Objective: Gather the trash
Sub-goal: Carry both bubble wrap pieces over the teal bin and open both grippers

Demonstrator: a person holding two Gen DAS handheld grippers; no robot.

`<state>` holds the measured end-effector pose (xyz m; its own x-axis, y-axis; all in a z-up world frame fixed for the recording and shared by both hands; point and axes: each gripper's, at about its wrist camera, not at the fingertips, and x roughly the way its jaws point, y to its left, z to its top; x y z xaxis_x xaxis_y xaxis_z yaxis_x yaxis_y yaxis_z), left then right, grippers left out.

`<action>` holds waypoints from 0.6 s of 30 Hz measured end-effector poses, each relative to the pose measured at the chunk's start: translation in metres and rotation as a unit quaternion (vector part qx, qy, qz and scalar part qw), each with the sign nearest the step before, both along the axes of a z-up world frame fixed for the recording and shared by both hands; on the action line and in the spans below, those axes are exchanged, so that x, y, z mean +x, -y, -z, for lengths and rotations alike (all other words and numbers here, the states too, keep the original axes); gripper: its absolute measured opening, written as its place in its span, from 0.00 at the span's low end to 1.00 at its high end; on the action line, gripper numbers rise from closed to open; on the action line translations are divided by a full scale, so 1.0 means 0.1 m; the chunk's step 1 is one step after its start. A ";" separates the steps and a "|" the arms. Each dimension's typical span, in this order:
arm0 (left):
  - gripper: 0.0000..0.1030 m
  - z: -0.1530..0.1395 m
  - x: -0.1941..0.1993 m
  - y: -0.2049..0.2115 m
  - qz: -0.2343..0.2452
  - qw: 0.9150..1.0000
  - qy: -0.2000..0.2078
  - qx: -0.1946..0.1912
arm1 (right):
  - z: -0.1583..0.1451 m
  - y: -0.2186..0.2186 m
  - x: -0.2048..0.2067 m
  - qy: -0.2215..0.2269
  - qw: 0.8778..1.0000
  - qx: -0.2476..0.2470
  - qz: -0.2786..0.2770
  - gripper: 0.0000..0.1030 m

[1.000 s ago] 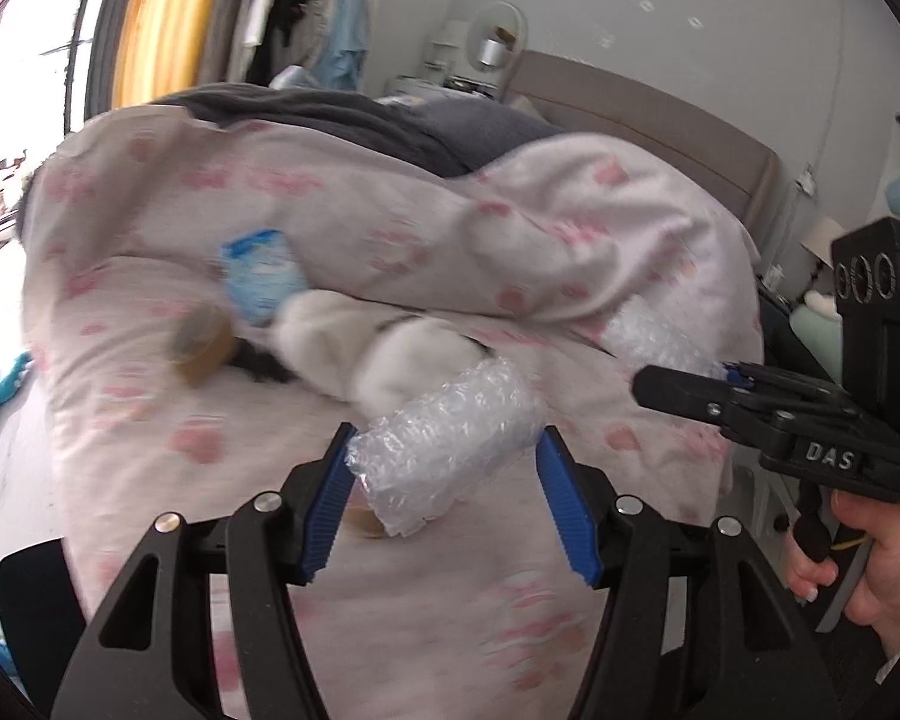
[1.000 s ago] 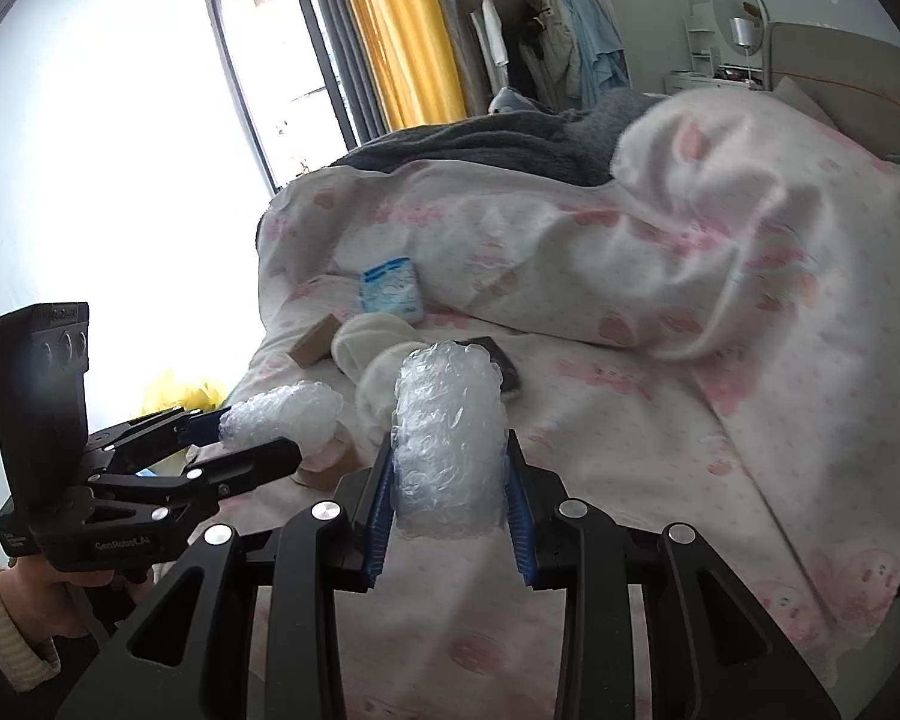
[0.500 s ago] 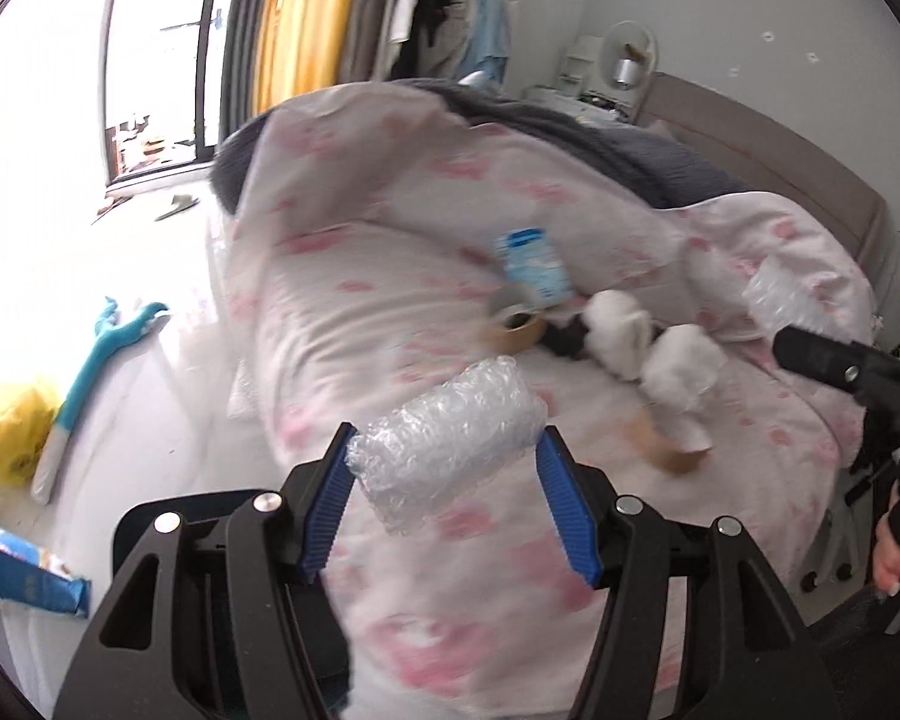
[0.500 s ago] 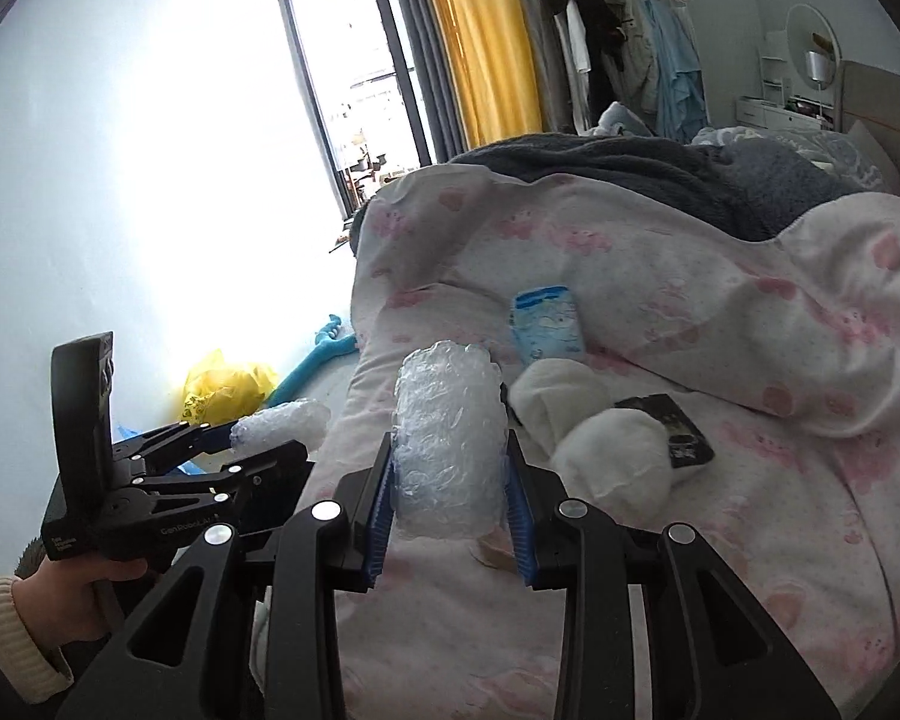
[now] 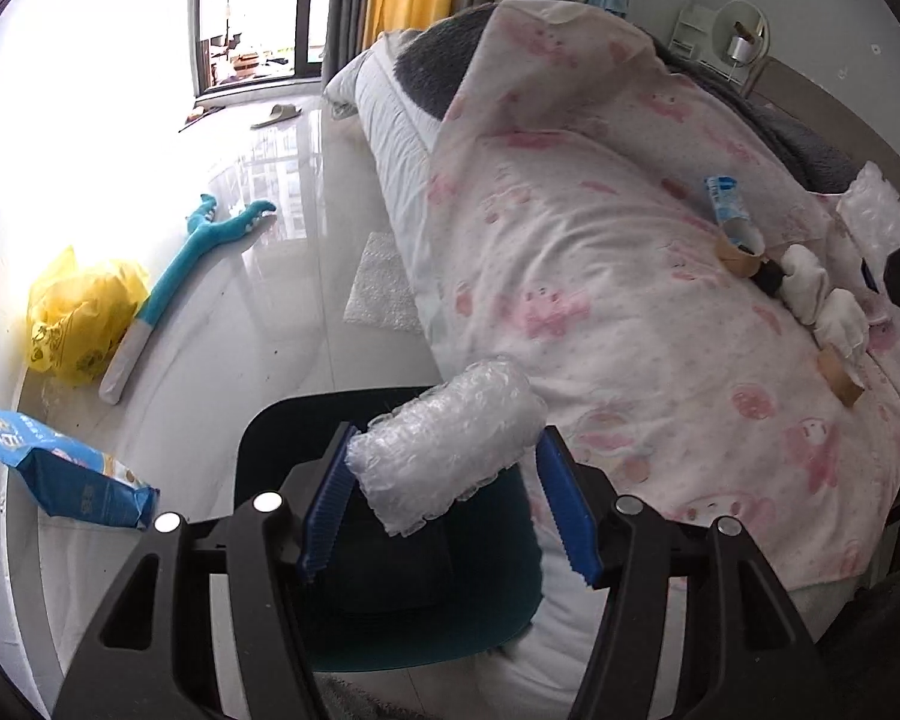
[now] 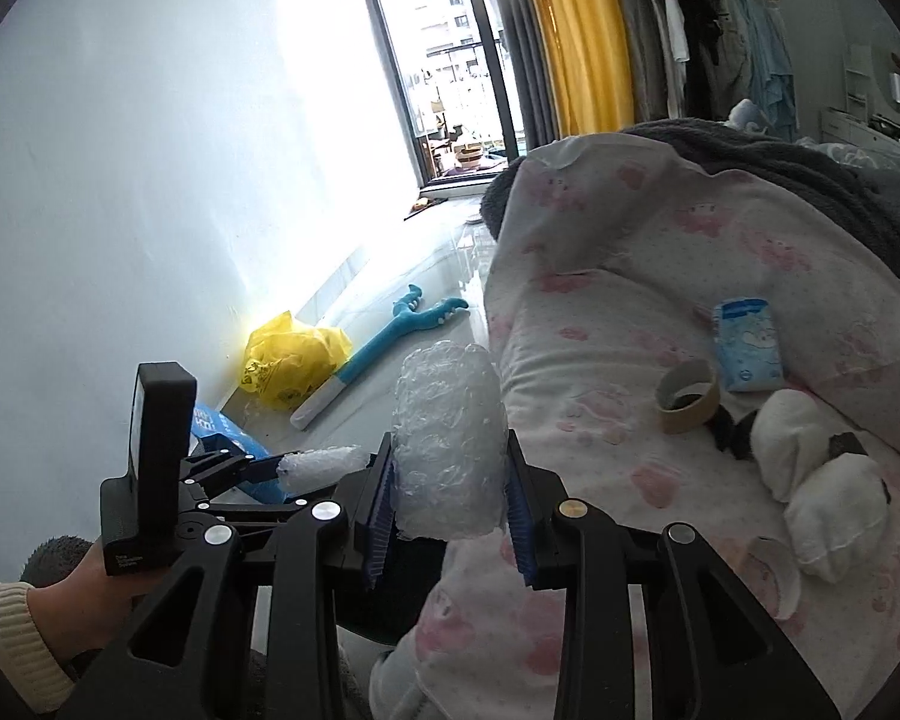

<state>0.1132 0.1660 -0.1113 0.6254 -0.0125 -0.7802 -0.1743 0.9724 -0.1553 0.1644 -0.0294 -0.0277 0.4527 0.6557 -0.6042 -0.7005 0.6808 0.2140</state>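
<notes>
My left gripper is shut on a roll of bubble wrap and holds it over a dark bin at the foot of the bed. It also shows in the right wrist view, low at the left. My right gripper is shut on a second roll of bubble wrap, held upright beside the bed edge. On the pink quilt lie a blue packet, a tape roll, white socks and a cardboard tube.
On the shiny floor lie a yellow plastic bag, a teal toy, a blue snack bag and a sheet of bubble wrap. A glass door and yellow curtain stand behind.
Both grippers have swung left, away from the bed and toward the floor, each still holding its bubble wrap. The dark bin has come under the left gripper.
</notes>
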 end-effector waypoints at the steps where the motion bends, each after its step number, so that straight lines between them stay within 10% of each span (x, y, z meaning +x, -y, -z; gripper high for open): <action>1: 0.62 0.04 -0.02 -0.07 -0.003 1.000 -0.007 -0.004 | 0.02 -0.09 -0.02 -0.002 1.000 -0.002 -0.006 0.33; 18: 0.63 0.67 -0.13 -0.78 -0.035 0.992 -0.094 -0.079 | 0.69 -1.12 0.00 -0.069 0.995 -0.061 -0.047 0.33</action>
<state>0.0999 0.2437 -0.1787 0.4732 -0.1057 -0.8746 -0.2813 0.9227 -0.2637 0.1645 0.0827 -0.0967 0.3001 0.6096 -0.7337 -0.7315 0.6408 0.2332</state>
